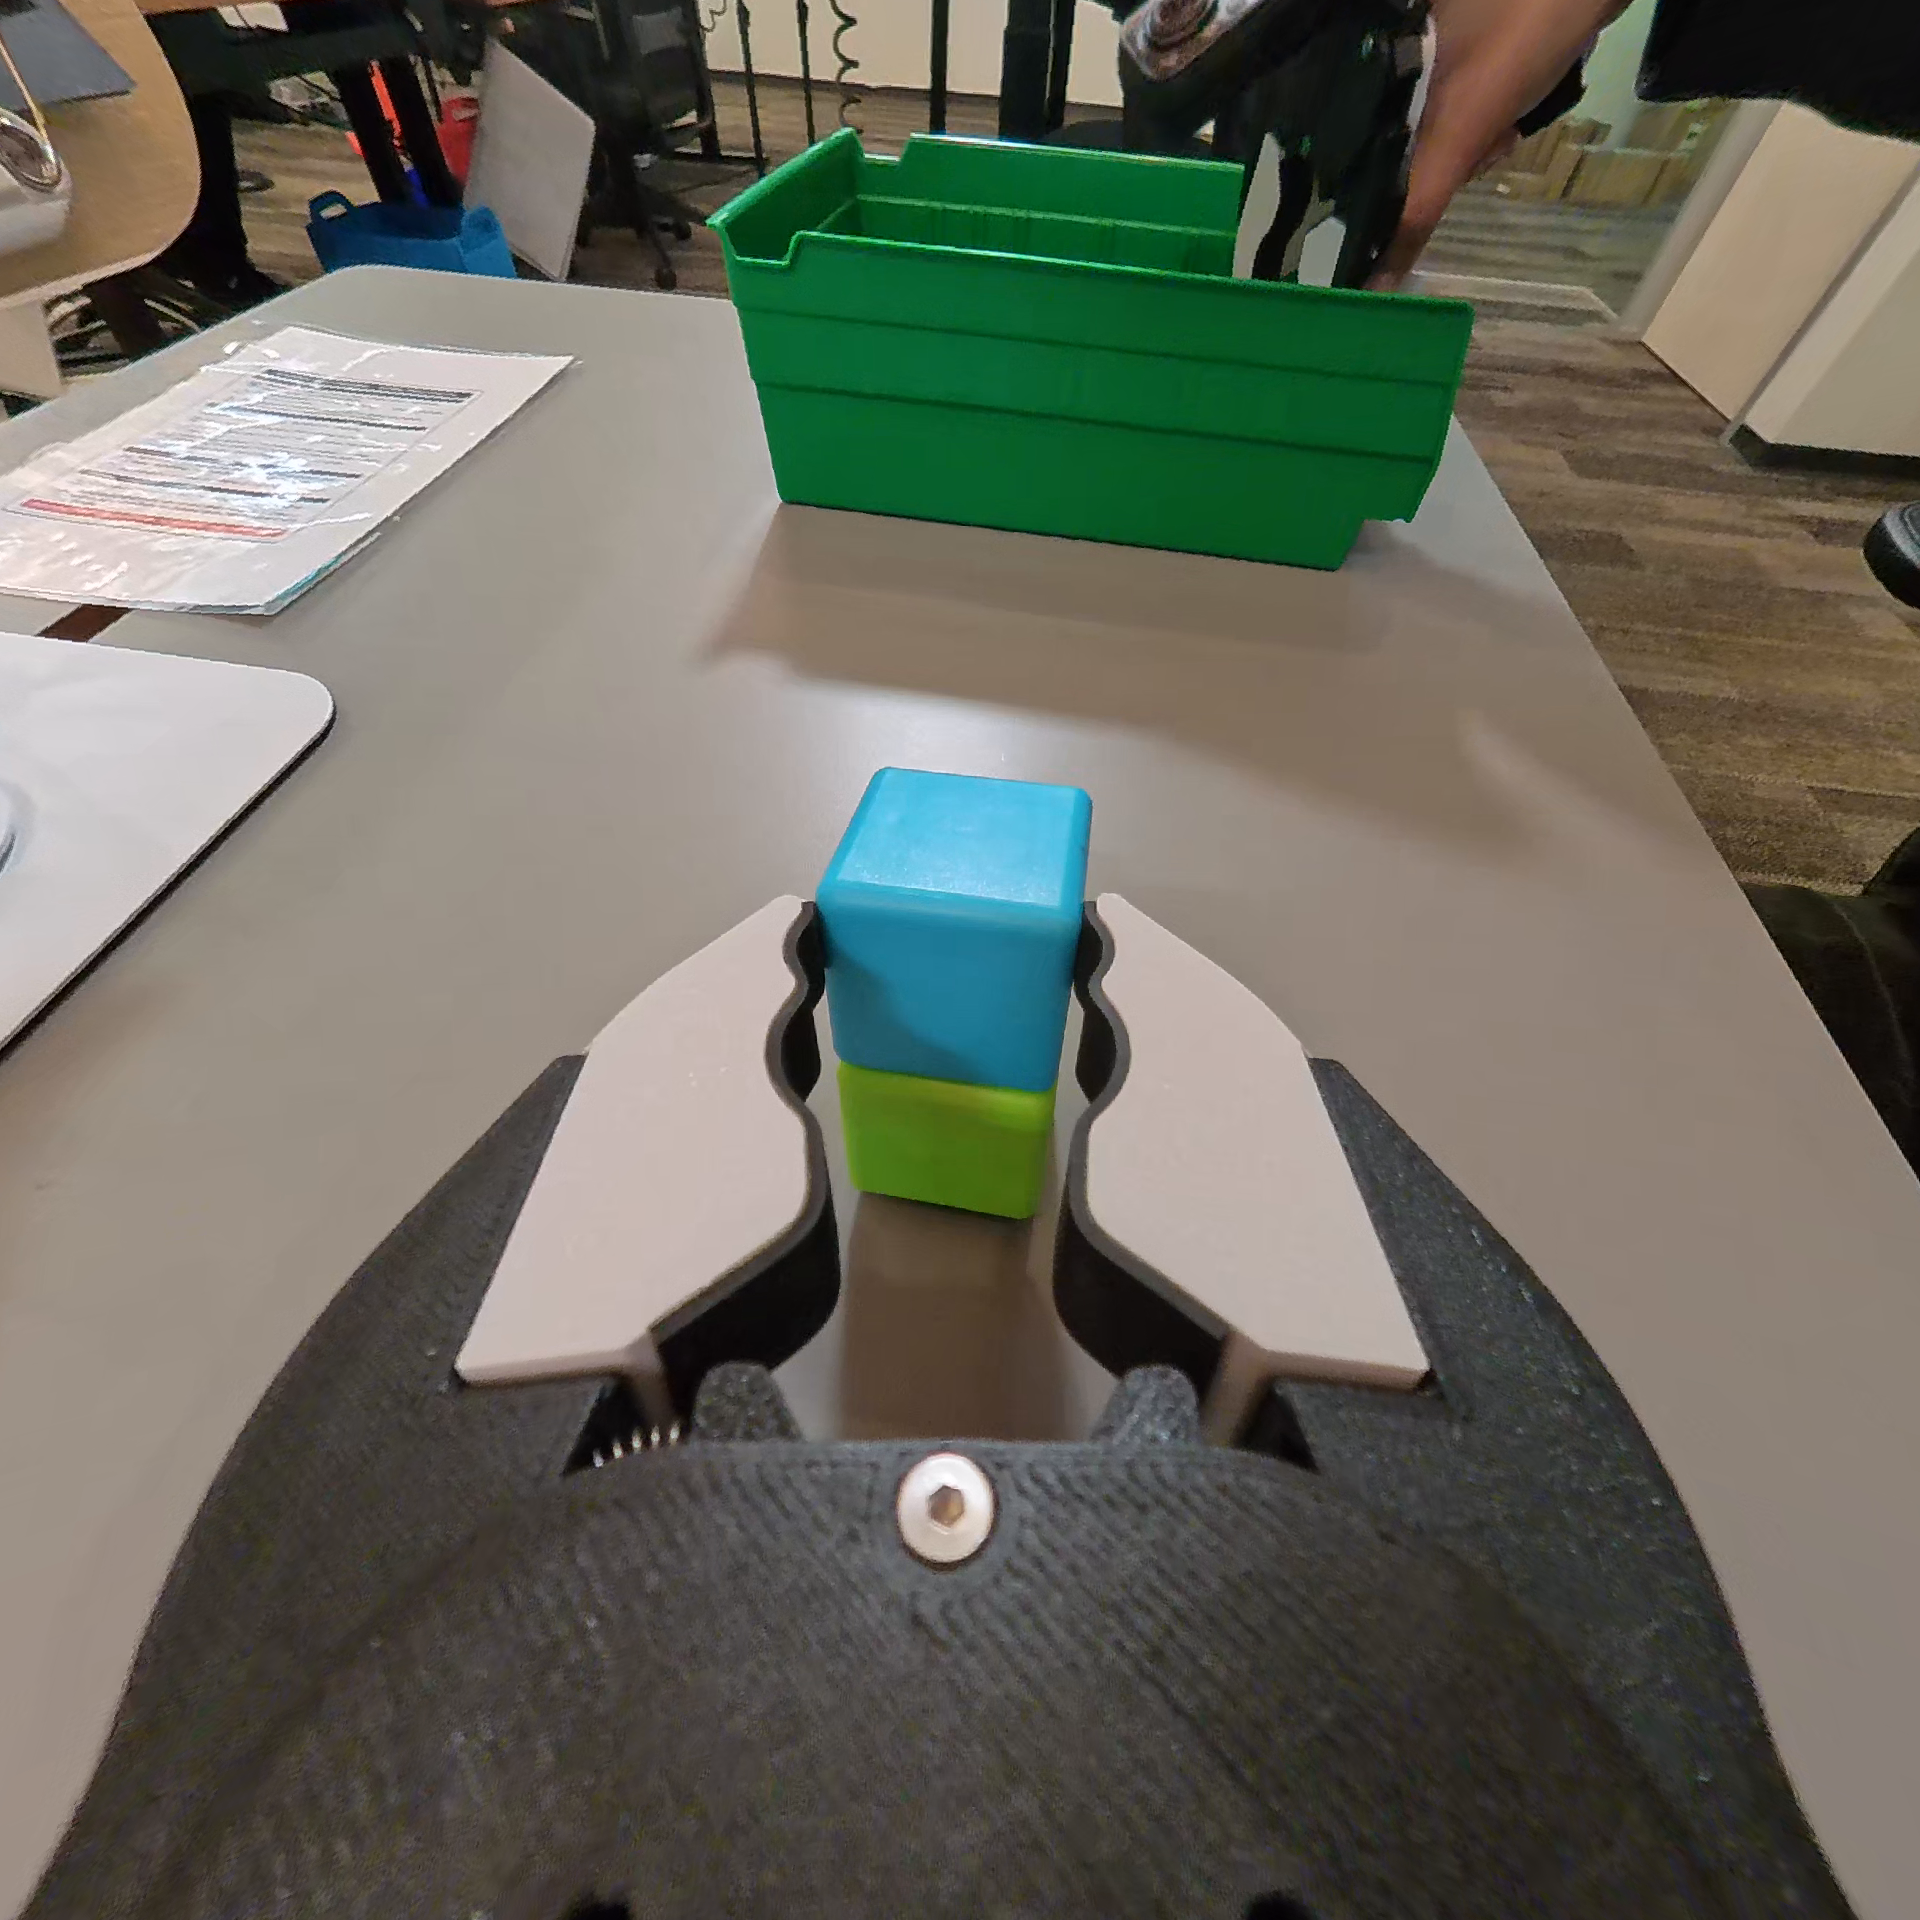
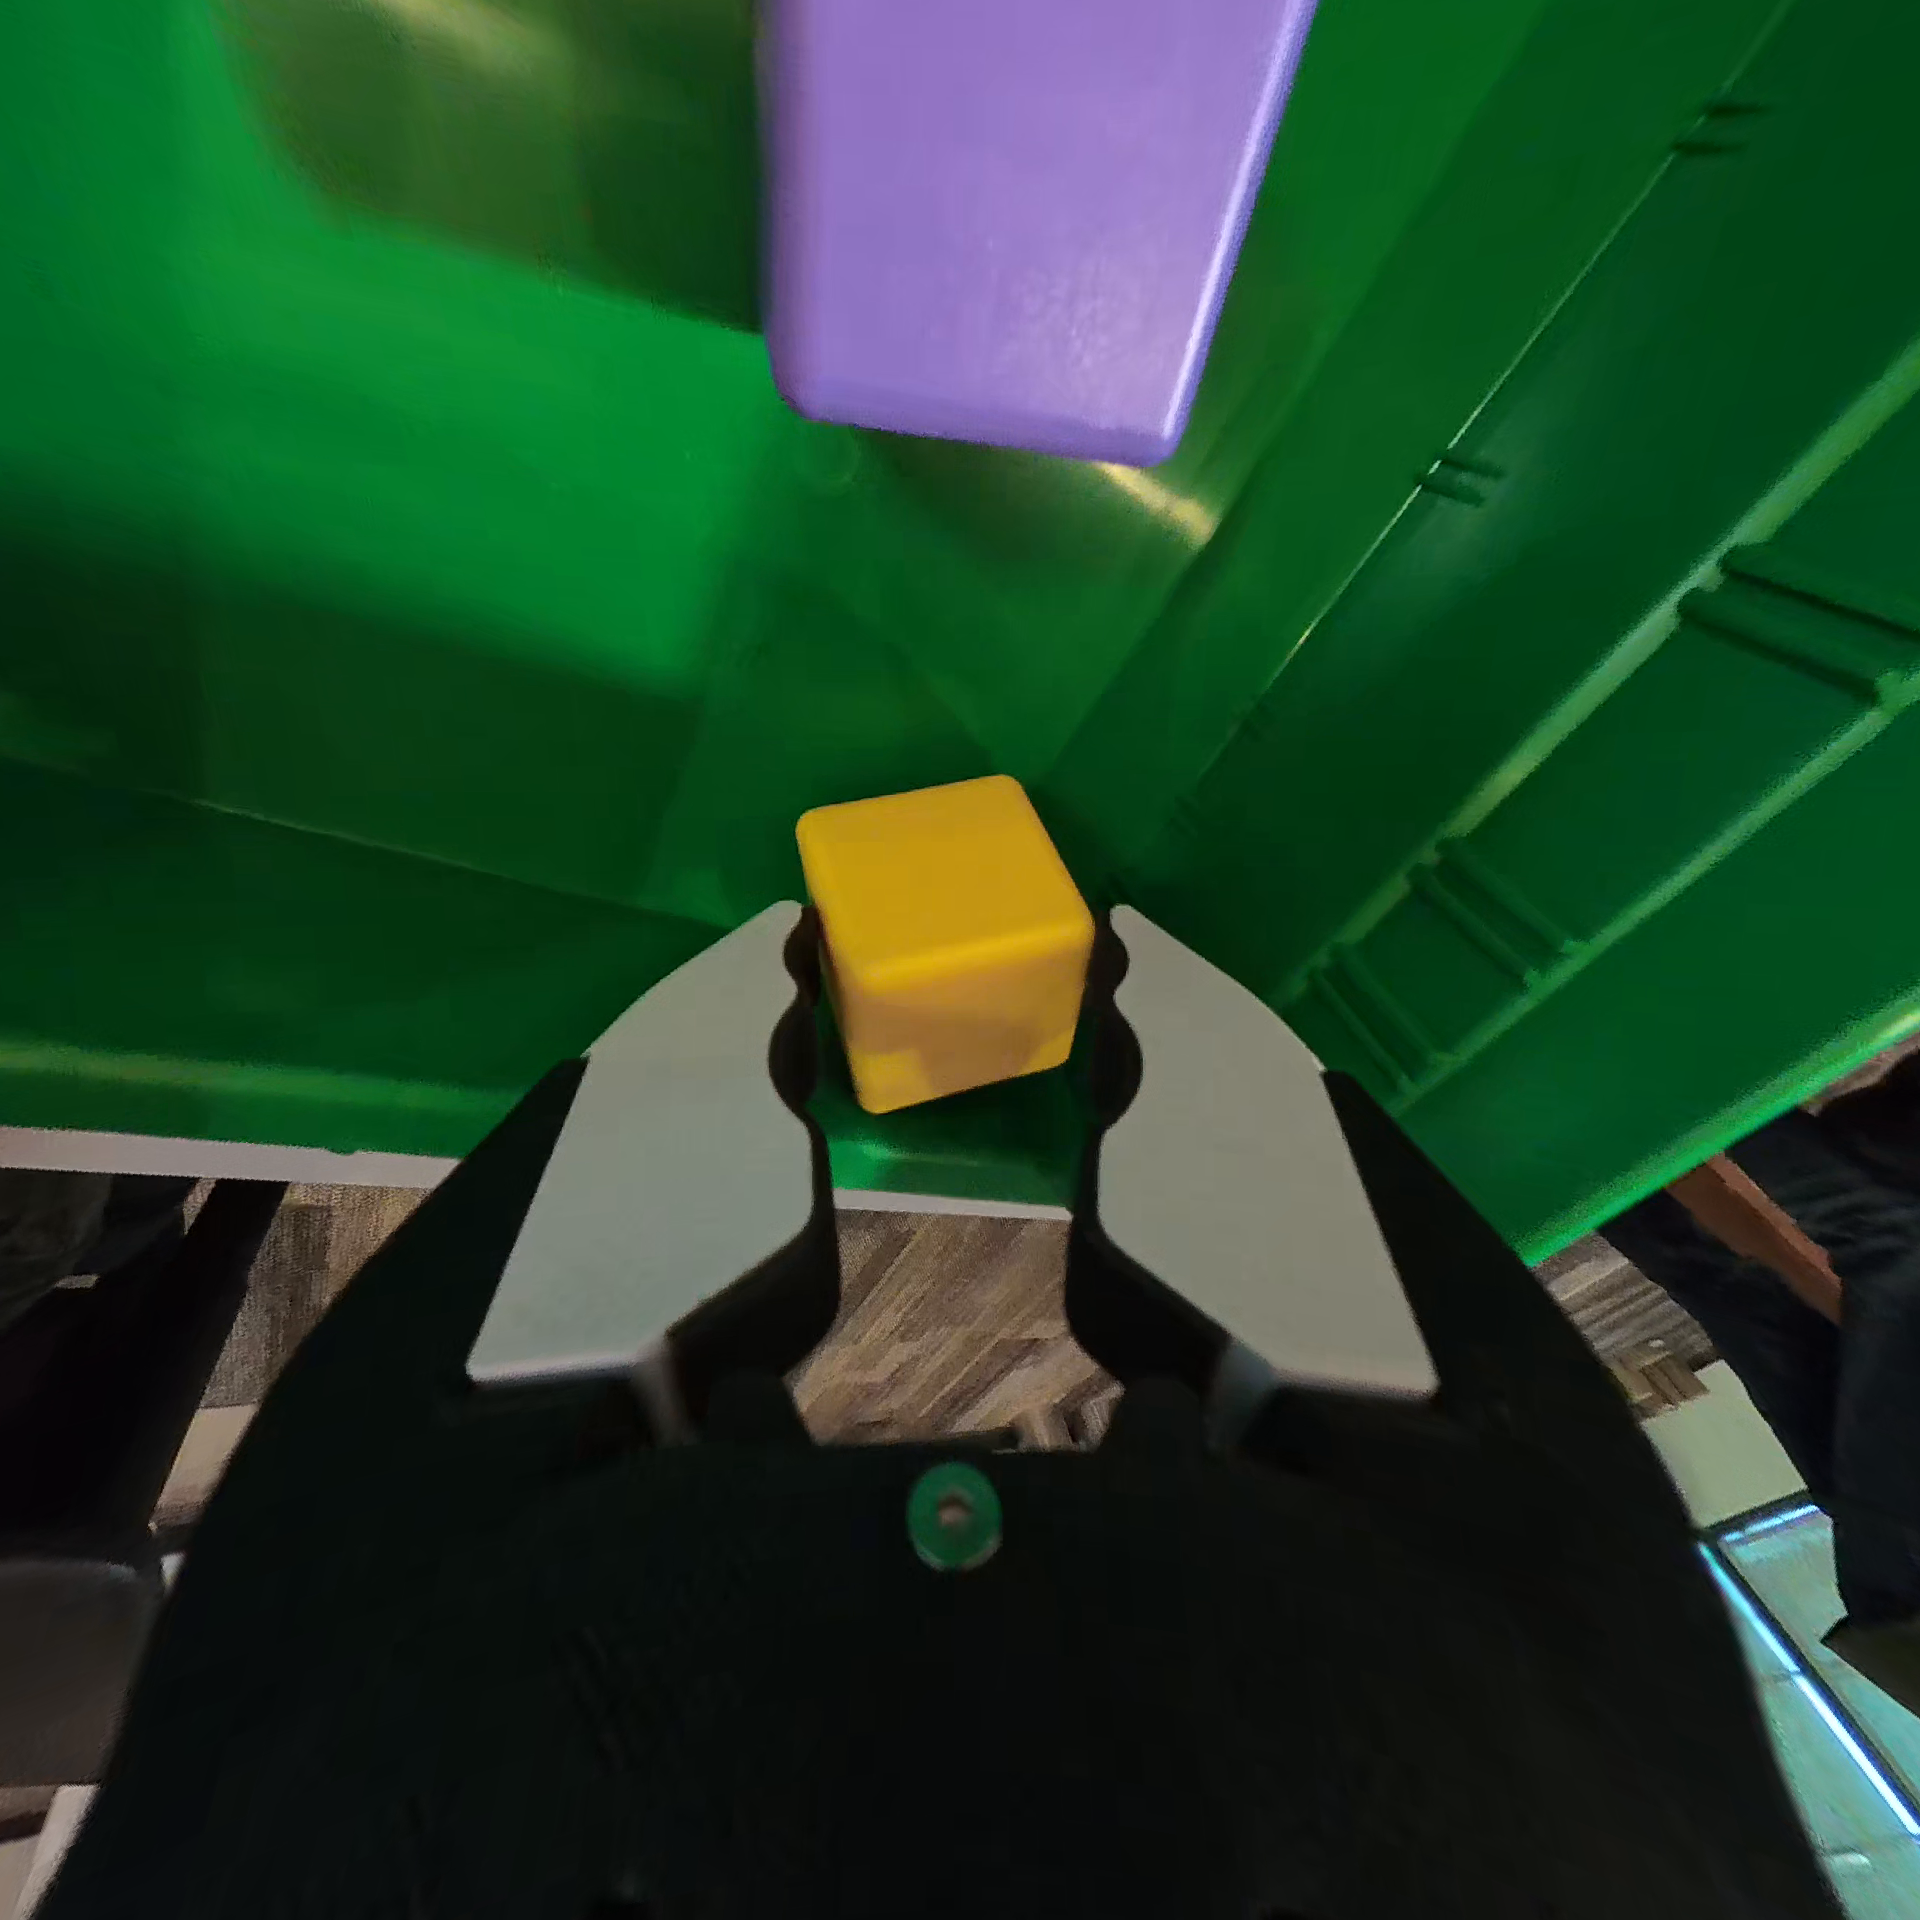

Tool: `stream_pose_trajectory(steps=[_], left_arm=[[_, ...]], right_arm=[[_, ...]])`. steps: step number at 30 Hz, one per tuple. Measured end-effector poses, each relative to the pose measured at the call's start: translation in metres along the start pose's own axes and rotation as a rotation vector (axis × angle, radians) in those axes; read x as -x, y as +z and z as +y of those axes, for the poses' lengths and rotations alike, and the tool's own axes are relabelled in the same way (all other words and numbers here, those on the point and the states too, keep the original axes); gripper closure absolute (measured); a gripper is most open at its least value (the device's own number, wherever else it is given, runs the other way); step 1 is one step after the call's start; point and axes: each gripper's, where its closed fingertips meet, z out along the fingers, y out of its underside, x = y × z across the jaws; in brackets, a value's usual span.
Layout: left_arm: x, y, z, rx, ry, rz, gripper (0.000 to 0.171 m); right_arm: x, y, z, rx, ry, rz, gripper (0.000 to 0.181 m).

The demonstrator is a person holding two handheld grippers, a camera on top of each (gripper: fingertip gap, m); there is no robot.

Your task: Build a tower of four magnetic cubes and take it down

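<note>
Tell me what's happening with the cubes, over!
Left hand-held gripper shut on blue cube, atop lime cube. Right hand-held gripper shut on yellow cube in green bin. Purple cube in bin. Nothing blocking, over.

In the left wrist view, the upper cube (image 1: pixel 951 935) sat on the lower cube (image 1: pixel 945 1148) at frame centre, on the worktop (image 1: pixel 520 935). The left hand-held gripper (image 1: pixel 951 956) flanked the upper cube, a fingertip against each of its sides. Behind the stack, in the upper middle of the frame, stood the bin (image 1: pixel 1081 416). Sheets of paper (image 1: pixel 260 468) lay at the upper left, and a flat mat (image 1: pixel 125 790) lay at the left edge below them.

In the right wrist view, the right hand-held gripper (image 2: pixel 948 956) reached into the bin. The near cube (image 2: pixel 945 945) sat tilted between its fingertips at frame centre. The far cube (image 2: pixel 1008 208) lay above it at the top of the frame.
</note>
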Motion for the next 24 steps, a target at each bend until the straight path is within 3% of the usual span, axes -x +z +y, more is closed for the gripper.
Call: stream_pose_trajectory(steps=[4,8,12,17,21,24], left_arm=[[0.0,0.0,0.0,-0.001,-0.001,0.001,0.124],[0.0,0.0,0.0,0.0,0.0,0.001,0.124],[0.0,0.0,0.001,-0.001,-0.001,0.005,0.124],[-0.003,0.0,0.001,0.005,-0.001,0.011,0.122],[-0.01,-0.001,0.001,0.031,0.028,0.028,0.104],[-0.013,-0.004,0.0,0.04,0.038,0.042,0.096]], right_arm=[[-0.005,0.001,0.0,0.009,-0.037,0.064,0.131],[-0.003,-0.005,-0.004,-0.029,-0.034,0.059,0.114],[-0.001,-0.023,-0.013,-0.114,-0.021,0.054,0.109],[0.023,-0.094,-0.066,-0.475,-0.042,0.053,0.106],[0.095,-0.17,-0.125,-0.866,-0.244,0.008,0.102],[0.158,-0.204,-0.159,-1.029,-0.397,-0.009,0.102]])
